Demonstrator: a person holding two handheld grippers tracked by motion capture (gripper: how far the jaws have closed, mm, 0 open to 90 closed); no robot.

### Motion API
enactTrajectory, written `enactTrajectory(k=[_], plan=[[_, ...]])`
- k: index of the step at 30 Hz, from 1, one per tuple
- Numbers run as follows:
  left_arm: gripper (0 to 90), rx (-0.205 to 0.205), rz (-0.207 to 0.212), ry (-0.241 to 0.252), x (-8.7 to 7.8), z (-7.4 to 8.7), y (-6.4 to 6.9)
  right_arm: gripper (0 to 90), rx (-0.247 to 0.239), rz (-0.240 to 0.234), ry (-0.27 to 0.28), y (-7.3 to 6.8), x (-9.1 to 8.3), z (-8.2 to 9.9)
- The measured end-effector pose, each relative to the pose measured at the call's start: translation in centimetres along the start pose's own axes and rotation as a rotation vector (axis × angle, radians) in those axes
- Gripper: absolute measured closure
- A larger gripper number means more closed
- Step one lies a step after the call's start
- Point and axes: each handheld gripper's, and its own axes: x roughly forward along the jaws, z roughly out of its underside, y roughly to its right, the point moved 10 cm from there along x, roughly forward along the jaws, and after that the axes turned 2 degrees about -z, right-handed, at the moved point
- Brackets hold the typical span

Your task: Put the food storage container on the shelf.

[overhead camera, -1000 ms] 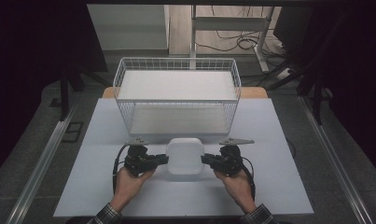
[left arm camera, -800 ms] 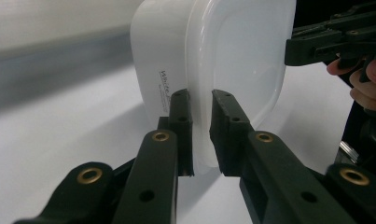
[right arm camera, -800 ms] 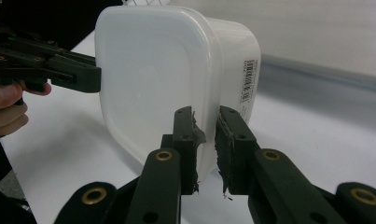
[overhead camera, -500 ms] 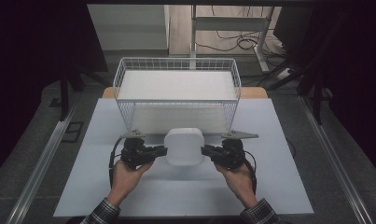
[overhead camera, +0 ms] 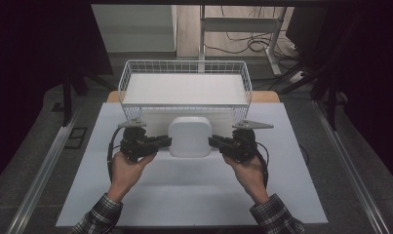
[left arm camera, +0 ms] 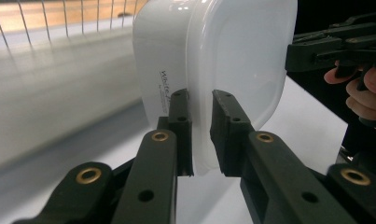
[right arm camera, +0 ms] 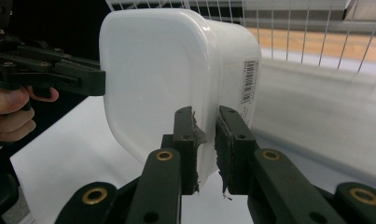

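Observation:
A white plastic container (overhead camera: 189, 136) with a lid hangs above the table, just in front of the wire basket (overhead camera: 135, 80). My left gripper (overhead camera: 166, 142) is shut on its left rim. My right gripper (overhead camera: 213, 142) is shut on its right rim. In the left gripper view the jaws pinch the lid edge of the container (left arm camera: 213, 70), with the left gripper (left arm camera: 200, 135) below it. The right gripper view has the container (right arm camera: 171, 79) clamped at its rim by the right gripper (right arm camera: 205, 149); a barcode label faces the basket.
The white wire basket stands at the back of the white table (overhead camera: 184, 195), its near wall close behind the container. Metal rails run along both sides of the table. Cables lie on the floor behind.
Both hands have lifted the container off the table and carried it a little toward the basket. The grip on both rims is the same.

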Motion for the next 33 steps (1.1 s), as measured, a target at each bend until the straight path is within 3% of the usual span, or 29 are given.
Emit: enactTrajectory(k=[15, 24, 33], plan=[[79.1, 0.016, -0.018, 0.065, -1.7, -5.7, -0.1, 77.9, -0.033, -0.003, 0.049, -0.3, -0.8, -6.1], [79.1, 0.034, -0.04, 0.091, -2.9, -10.0, -0.6, 78.0, -0.046, -0.002, 0.087, -0.3, -0.9, -10.5], [79.1, 0.022, -0.059, 0.077, -2.1, -12.6, -2.2, 77.6, -0.024, 0.014, 0.088, 1.1, 0.4, -13.2]])
